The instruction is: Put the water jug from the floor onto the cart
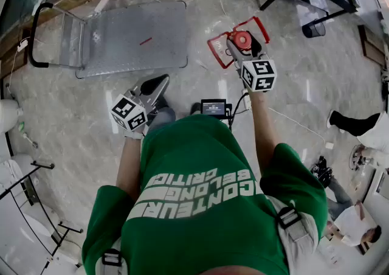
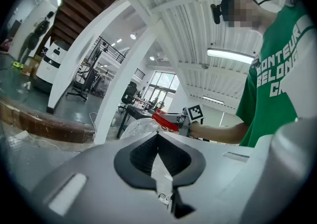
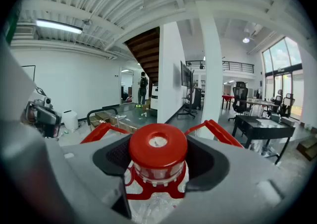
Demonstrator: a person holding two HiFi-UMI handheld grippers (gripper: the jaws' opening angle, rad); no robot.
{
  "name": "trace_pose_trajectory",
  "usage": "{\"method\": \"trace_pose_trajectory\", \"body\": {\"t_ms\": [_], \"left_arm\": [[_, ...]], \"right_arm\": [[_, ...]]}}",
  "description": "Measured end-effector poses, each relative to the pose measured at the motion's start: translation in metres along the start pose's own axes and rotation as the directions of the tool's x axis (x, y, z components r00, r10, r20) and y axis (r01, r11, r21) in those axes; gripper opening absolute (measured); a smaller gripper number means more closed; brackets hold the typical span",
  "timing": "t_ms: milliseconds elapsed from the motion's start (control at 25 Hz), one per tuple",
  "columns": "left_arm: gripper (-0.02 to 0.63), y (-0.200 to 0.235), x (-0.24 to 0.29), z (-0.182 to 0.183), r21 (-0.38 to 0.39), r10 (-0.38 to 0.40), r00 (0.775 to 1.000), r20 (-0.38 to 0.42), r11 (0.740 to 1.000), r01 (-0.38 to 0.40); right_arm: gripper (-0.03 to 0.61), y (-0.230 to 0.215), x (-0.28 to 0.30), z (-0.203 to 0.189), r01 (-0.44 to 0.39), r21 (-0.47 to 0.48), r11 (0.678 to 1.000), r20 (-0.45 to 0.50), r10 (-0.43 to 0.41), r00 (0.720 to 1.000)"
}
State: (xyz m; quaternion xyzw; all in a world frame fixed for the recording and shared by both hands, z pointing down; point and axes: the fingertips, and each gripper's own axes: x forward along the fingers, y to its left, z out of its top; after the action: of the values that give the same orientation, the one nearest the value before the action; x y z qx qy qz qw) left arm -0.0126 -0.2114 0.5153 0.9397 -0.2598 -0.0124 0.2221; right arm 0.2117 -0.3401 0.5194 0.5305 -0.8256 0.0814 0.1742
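Water jug of clear plastic with red cap and red handle point(image 3: 158, 144): neck clamped between the jaws of right gripper point(image 1: 244, 47), just under the cap. Left gripper point(image 2: 157, 143) has its jaws pressed together on nothing, 1 spare support. Grey metal flatbed cart point(image 1: 137, 36) lies well apart, forward and left. Judgement: hold the clamp firm, steady the body with the left, set down mid-deck.

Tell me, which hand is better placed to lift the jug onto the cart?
Right. The right tongs clamp the jug at its neck; the left tongs are shut on nothing. The cart stands ahead.
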Motion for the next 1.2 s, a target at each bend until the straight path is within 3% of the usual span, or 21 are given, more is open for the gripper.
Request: {"method": "trace_pose_trajectory", "body": {"t_ms": [280,600,800,1200], "left_arm": [[0.008,0.02,0.009,-0.002,-0.003,0.002,1.0,0.007,1.0,-0.002],[0.008,0.064,0.006,0.019,-0.003,0.013,0.999,0.034,1.0,-0.013],[0.008,0.079,-0.016,0.017,-0.016,0.028,0.999,0.039,0.999,-0.028],[0.008,0.133,-0.068,0.036,-0.023,0.046,0.997,0.054,0.999,-0.045]], "right_arm": [[0.301,-0.005,0.012,0.034,-0.013,-0.04,0.999,0.066,0.015,0.998],[0.301,0.001,0.05,0.044,-0.03,-0.086,0.996,0.031,0.032,0.999],[0.301,0.022,0.056,0.025,-0.042,-0.096,0.994,-0.026,0.039,0.999],[0.301,0.064,0.099,0.034,-0.083,-0.107,0.991,-0.077,0.075,0.994]]}}
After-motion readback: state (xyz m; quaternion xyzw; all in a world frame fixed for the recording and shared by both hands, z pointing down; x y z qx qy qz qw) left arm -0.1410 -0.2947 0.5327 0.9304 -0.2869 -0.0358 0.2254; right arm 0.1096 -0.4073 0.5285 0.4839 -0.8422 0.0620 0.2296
